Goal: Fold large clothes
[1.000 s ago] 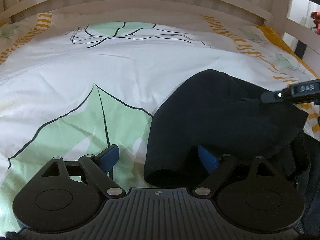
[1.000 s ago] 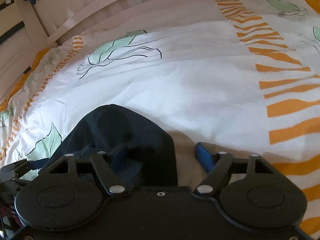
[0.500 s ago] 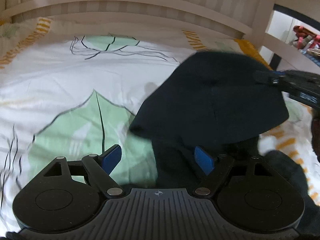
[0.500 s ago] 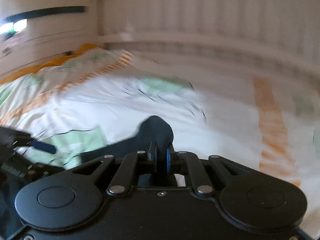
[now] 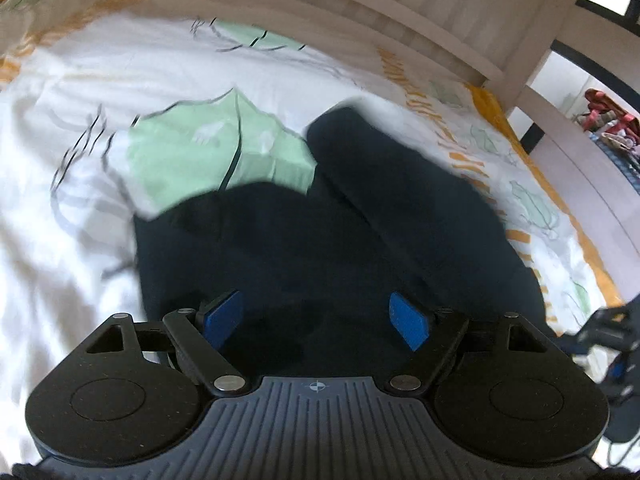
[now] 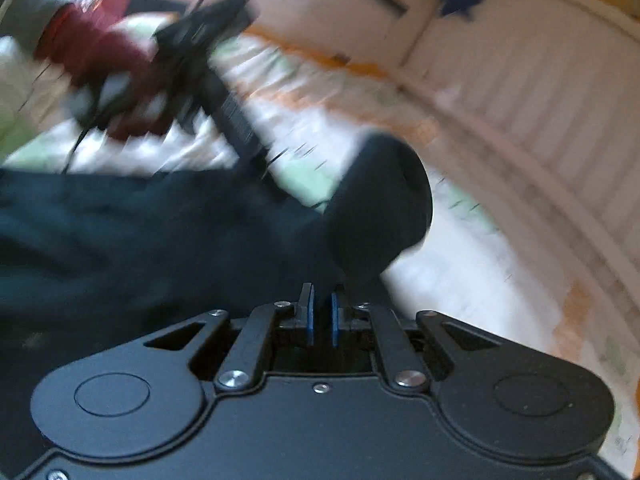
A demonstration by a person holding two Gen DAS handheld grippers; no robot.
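Note:
A large dark navy garment (image 5: 360,232) lies on the bed, one part folded over the rest. My left gripper (image 5: 316,318) is open just above the garment's near part, its blue pads (image 5: 222,314) apart with cloth beneath them. My right gripper (image 6: 321,314) is shut on a fold of the same garment (image 6: 376,212), which stands up in front of the fingers and spreads to the left. The right gripper shows blurred at the right edge of the left wrist view (image 5: 608,332). The left gripper shows blurred in the right wrist view (image 6: 208,60).
The bed has a white sheet (image 5: 80,120) with green leaf and orange stripe prints. A pale wooden bed rail (image 5: 360,12) runs along the far side, with a post at the right (image 5: 540,52). The rail also shows in the right wrist view (image 6: 540,92).
My right gripper closed on the garment's edge and carried it up and over toward the left. The left gripper stayed open and now sits over the cloth. Both views swung.

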